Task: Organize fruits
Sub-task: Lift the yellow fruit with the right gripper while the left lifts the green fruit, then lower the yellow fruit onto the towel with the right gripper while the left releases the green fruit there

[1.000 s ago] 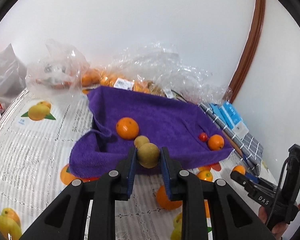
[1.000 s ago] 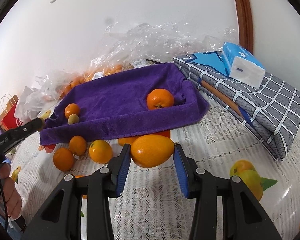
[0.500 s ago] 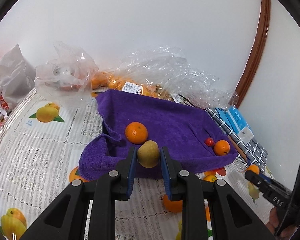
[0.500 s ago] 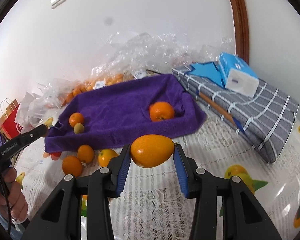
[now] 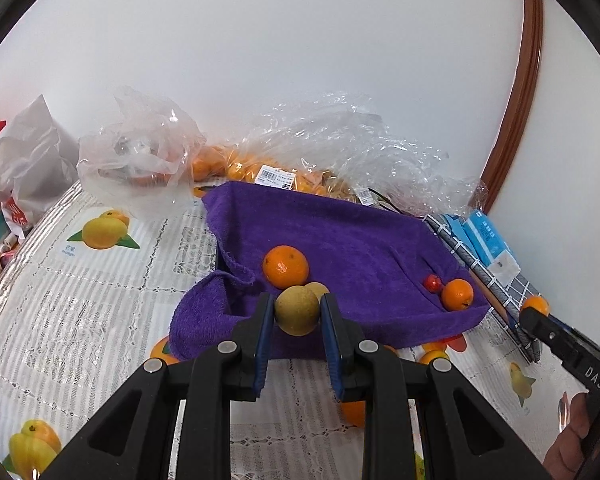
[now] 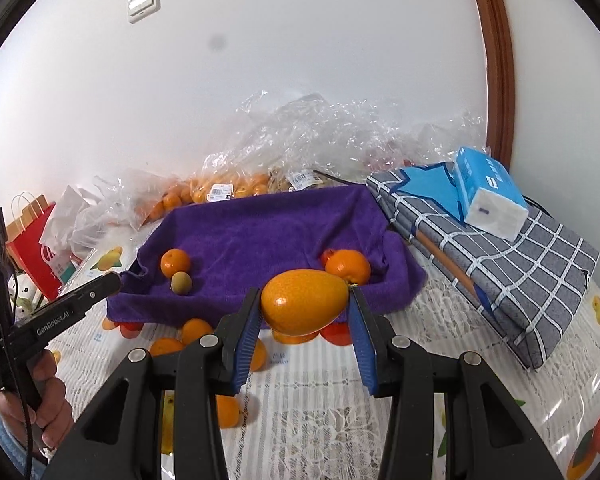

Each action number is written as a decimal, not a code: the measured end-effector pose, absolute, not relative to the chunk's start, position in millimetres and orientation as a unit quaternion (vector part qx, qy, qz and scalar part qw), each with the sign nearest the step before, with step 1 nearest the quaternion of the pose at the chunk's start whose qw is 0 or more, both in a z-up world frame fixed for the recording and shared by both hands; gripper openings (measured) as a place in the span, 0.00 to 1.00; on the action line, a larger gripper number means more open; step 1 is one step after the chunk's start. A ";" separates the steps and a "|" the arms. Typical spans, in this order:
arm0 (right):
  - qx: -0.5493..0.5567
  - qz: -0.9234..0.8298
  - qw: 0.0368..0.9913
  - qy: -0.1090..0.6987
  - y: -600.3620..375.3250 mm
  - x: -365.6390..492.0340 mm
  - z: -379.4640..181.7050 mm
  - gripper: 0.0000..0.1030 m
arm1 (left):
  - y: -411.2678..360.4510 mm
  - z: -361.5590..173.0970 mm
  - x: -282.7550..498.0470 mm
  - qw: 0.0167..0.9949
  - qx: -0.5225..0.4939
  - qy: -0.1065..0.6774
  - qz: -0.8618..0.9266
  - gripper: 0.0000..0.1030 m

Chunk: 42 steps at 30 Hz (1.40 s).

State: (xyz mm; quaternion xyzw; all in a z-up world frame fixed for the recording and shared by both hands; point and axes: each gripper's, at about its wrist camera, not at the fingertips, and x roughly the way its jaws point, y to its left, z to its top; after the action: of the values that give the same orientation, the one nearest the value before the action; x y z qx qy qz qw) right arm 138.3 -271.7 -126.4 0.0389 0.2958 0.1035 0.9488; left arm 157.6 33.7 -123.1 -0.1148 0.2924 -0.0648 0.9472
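Observation:
My left gripper [image 5: 297, 312] is shut on a small green-brown fruit [image 5: 297, 310], held in the air in front of the purple towel-lined tray [image 5: 340, 236]. On the towel lie an orange [image 5: 285, 266], another green-brown fruit [image 5: 318, 289], a small red fruit [image 5: 433, 282] and a mandarin [image 5: 457, 294]. My right gripper [image 6: 304, 312] is shut on a large orange oval fruit [image 6: 304, 306], held above the table before the tray [image 6: 260, 232]. Several loose oranges [image 6: 196, 330] lie on the tablecloth below the tray's front edge.
Clear plastic bags of oranges [image 5: 260, 170] sit behind the tray against the wall. A folded grey checked cloth [image 6: 500, 256] with a blue tissue pack [image 6: 488, 196] lies to the right. A red paper bag [image 6: 36, 248] stands at the left.
Both grippers have risen and drawn back from the tray, each still holding its fruit. The tray and fruits on it look farther and lower in both views.

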 end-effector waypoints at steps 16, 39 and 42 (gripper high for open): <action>0.032 0.099 0.949 0.296 -264.9 196.2 -109.6 0.41 | 61.4 -85.6 186.7 0.937 -0.139 0.313 -0.060 0.22; -0.005 0.134 0.929 0.345 -230.7 243.2 -168.6 0.42 | 41.2 -144.0 237.5 0.906 -0.149 0.388 -0.080 0.22; -0.007 0.143 0.926 0.350 -227.4 244.3 -171.3 0.42 | 38.6 -146.1 240.4 0.904 -0.148 0.394 -0.082 0.22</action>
State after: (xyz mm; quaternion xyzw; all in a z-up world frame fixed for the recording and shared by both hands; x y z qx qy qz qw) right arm 244.3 -227.4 -171.3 -0.0072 0.3503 0.1433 0.9256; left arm 240.4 38.6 -146.1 -0.1476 0.3938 -0.0821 0.9036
